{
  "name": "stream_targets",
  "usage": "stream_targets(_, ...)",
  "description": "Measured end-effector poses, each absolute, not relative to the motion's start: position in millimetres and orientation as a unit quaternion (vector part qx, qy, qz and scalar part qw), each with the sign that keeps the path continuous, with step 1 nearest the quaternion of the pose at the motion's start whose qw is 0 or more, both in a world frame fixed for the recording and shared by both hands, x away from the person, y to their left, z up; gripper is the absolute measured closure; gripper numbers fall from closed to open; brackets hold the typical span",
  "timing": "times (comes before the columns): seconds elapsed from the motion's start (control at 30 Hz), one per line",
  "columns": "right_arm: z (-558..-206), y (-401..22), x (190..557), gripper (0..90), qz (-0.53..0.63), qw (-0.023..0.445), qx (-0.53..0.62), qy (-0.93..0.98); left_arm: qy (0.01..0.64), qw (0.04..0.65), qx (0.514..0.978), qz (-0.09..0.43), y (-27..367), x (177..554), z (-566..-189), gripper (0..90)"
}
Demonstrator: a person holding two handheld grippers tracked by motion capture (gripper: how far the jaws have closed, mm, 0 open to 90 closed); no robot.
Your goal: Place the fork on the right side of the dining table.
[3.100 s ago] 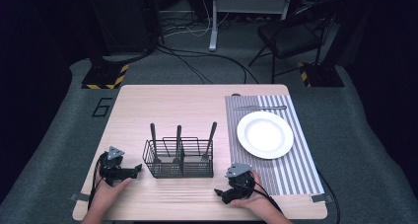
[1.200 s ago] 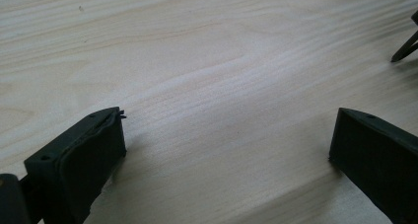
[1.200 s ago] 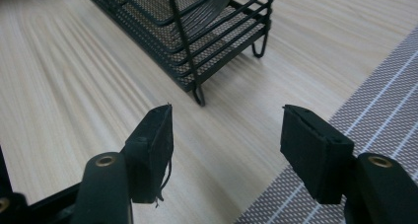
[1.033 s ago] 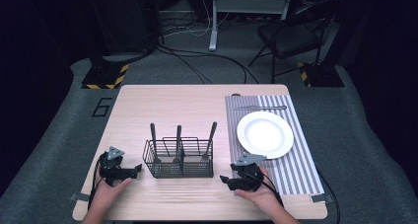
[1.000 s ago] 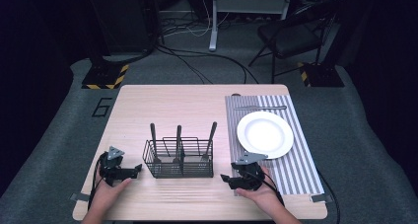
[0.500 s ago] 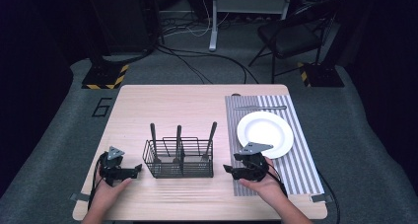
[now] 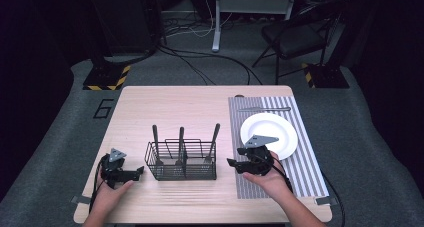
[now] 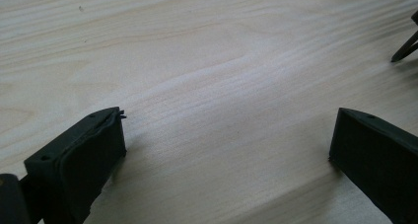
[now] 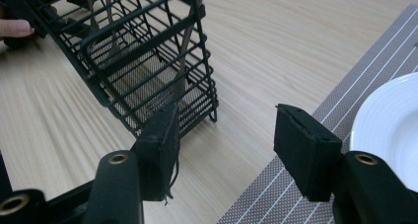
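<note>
You are holding both grippers, left gripper [image 7: 134, 173] and right gripper [image 9: 224, 140], spread and empty; cutlery is sitting untouched in the basket [image 7: 181, 161], plate [image 7: 272, 133] bare.

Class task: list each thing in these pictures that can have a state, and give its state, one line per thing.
left gripper: open, empty, low over the table.
right gripper: open, empty, beside the caddy.
wire caddy: upright, holding three utensils.
three utensils: standing handle-up, one per compartment.
plate: empty, on the striped placemat.
knife: lying flat on the placemat beyond the plate.
</note>
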State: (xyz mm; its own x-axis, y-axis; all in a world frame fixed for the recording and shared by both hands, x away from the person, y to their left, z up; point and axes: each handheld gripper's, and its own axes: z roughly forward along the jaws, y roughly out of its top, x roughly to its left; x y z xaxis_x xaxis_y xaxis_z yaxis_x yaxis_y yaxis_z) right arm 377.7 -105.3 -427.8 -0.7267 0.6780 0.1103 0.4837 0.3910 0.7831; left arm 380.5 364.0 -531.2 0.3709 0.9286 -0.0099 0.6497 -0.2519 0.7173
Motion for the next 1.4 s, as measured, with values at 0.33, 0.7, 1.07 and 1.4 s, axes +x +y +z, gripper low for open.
stream_targets(0.33,-408.4,-106.6,387.1,44.0,0.432,0.117,0.358,0.819,0.518,0.325,0.762,0.215,364.0,380.5,-531.2,0.2)
stream_targets(0.7,-392.0,-106.5,395.9,44.5,0.44,0.119,0.358,0.815,0.518,0.325,0.761,0.215,364.0,380.5,-531.3,0.2)
stream_targets(1.07,-379.1,-100.9,405.5,44.5,0.453,0.107,0.364,0.806,0.518,0.325,0.761,0.215,364.0,380.5,-531.2,0.2)
stream_targets(1.4,-373.0,-88.9,414.7,44.4,0.462,0.1,0.36,0.804,0.518,0.325,0.761,0.215,364.0,380.5,-531.2,0.2)
